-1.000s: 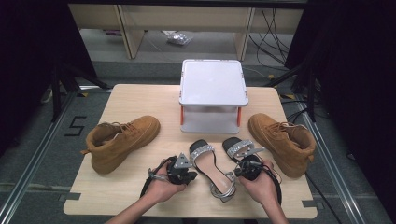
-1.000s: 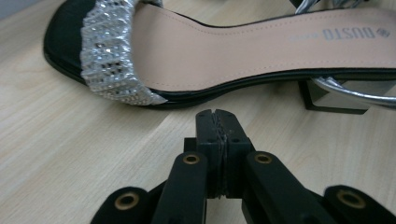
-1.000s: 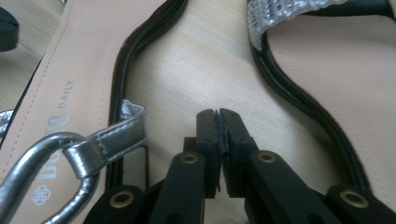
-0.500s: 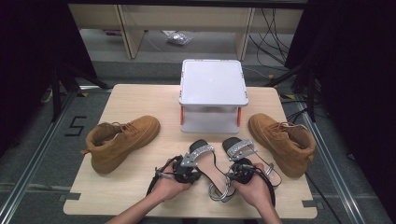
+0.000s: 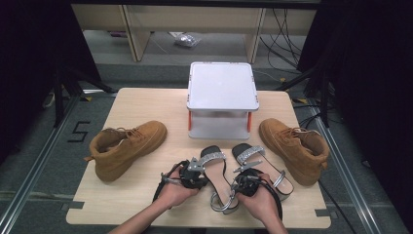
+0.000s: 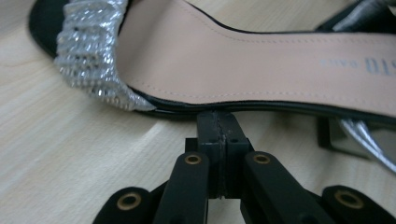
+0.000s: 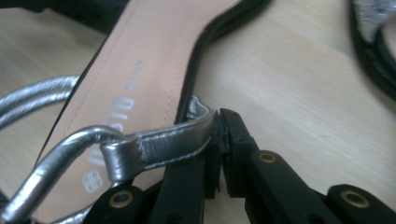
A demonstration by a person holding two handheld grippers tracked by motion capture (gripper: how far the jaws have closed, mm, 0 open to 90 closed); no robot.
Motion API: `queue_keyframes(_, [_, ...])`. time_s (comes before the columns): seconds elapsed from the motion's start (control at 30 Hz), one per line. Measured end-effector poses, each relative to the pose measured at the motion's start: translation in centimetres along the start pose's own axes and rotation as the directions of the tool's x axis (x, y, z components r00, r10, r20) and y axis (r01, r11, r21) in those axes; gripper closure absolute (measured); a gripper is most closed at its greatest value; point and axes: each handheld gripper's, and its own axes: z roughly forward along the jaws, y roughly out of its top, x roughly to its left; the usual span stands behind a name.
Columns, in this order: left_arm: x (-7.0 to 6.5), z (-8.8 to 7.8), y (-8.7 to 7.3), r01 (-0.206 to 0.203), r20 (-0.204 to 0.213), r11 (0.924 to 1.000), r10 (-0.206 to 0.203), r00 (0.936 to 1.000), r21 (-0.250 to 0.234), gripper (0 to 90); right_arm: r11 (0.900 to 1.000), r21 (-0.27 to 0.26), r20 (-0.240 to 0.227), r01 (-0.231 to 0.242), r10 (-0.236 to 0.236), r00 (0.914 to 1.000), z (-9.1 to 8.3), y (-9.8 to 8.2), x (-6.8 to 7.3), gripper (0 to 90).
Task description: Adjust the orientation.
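A: We see two sandals side by side at the near edge of the counter [image 5: 146,102], in front of the white box [image 5: 222,92]. The left gripper [image 5: 197,171] sits at the outer edge of the left sandal [image 5: 218,171]. In its own view the jaws are pressed flat together, tips just beside the sole's black rim, with nothing between them.

B: The right gripper [image 5: 245,181] lies between the left sandal and the right sandal [image 5: 260,163]. In its view [image 7: 218,122] the jaws are clamped on a silver strap [image 7: 159,145] of the sandal, beside the tan insole.

A: We note one brown boot [image 5: 124,148] on the left, well apart.

B: The other boot [image 5: 294,146] lies right of the sandals, just beside them.
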Motion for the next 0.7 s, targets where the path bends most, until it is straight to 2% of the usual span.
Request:
queue_keyframes(0.03, [0.1, 0.0, 0.0, 0.01, -0.003, 0.9999, -0.01, 0.9999, 0.0, 89.3, 1.0, -0.002, -0.005, 0.0, 0.0, 1.0, 0.1, 0.0, 0.4, 87.4])
queue_keyframes(0.07, [0.3, -0.1, 0.0, 0.017, -0.01, 0.9999, -0.017, 0.9998, 0.002, 89.4, 0.999, -0.008, -0.015, 0.034, -0.034, 0.9993, 0.3, 0.1, 0.8, 87.3])
queue_keyframes(0.17, [0.5, -0.1, 0.0, 0.027, -0.022, 0.9996, -0.028, 0.9994, -0.008, 89.4, 1.0, 0.001, -0.036, 0.02, -0.02, 0.9992, 0.5, 0.1, 1.3, 87.0])
queue_keyframes(0.2, [0.9, -0.2, -0.1, 0.027, -0.026, 0.9996, -0.027, 0.9993, -0.005, 89.4, 0.999, -0.01, -0.07, 0.037, -0.038, 0.9968, 0.9, 0.2, 1.7, 86.1])
queue_keyframes(0.27, [1.1, -0.3, -0.1, 0.026, -0.027, 0.9997, -0.026, 0.9993, -0.003, 89.4, 0.999, -0.006, -0.079, 0.036, -0.036, 0.9962, 1.0, 0.2, 2.0, 85.3])
queue_keyframes(0.3, [1.2, -0.4, -0.2, 0.038, -0.023, 0.9992, -0.038, 0.999, -0.012, 89.4, 0.999, -0.016, -0.093, 0.051, -0.052, 0.9943, 1.2, 0.3, 2.1, 84.2])
queue_keyframes(0.37, [1.4, -0.6, -0.4, 0.053, -0.011, 0.9977, -0.054, 0.9985, -0.042, 89.2, 0.999, -0.007, -0.115, 0.043, -0.043, 0.9924, 1.3, 0.3, 2.3, 80.6])
queue_keyframes(0.43, [1.7, -1.5, -0.5, 0.026, -0.029, 0.9981, -0.028, 0.9992, -0.056, 88.2, 1.0, -0.017, -0.104, 0.024, -0.026, 0.9942, 0.8, 0.2, 1.8, 76.5])
queue_keyframes(0.5, [1.9, -1.9, -0.5, 0.026, -0.033, 0.9976, -0.028, 0.9991, -0.064, 87.8, 0.999, -0.028, -0.098, 0.024, -0.027, 0.9948, 0.4, 0.2, 1.5, 75.2])
queue_keyframes(0.53, [2.1, -2.9, -0.6, 0.025, -0.031, 0.994, -0.029, 0.9991, -0.107, 86.1, 0.998, -0.064, -0.084, 0.01, -0.015, 0.9963, -0.4, 0.1, 0.6, 72.2])
queue_keyframes(0.57, [2.1, -2.9, -0.6, 0.025, -0.031, 0.994, -0.029, 0.9991, -0.107, 85.3, 0.998, -0.064, -0.084, 0.01, -0.015, 0.9963, -0.4, 0.1, 0.6, 72.2])
queue_keyframes(0.6, [2.3, -3.4, -0.7, 0.024, -0.038, 0.9912, -0.03, 0.9988, -0.13, 84.3, 0.996, -0.084, -0.064, -0.036, 0.03, 0.9975, -1.5, -0.1, -0.1, 68.4])
queue_keyframes(0.63, [2.5, -4.1, -0.7, 0.03, -0.042, 0.9866, -0.038, 0.9984, -0.16, 83.6, 0.995, -0.094, -0.056, -0.044, 0.039, 0.9977, -1.8, -0.1, -0.5, 66.7])
queue_keyframes(0.67, [2.5, -4.1, -0.7, 0.03, -0.042, 0.9866, -0.038, 0.9984, -0.16, 83.3, 0.995, -0.094, -0.056, -0.044, 0.039, 0.9977, -1.8, -0.1, -0.5, 66.7])
queue_keyframes(0.7, [2.7, -4.8, -0.8, 0.022, -0.061, 0.983, -0.034, 0.9976, -0.182, 83.0, 0.992, -0.104, -0.058, -0.077, 0.071, 0.9958, -2.5, -0.2, -1.1, 64.7])
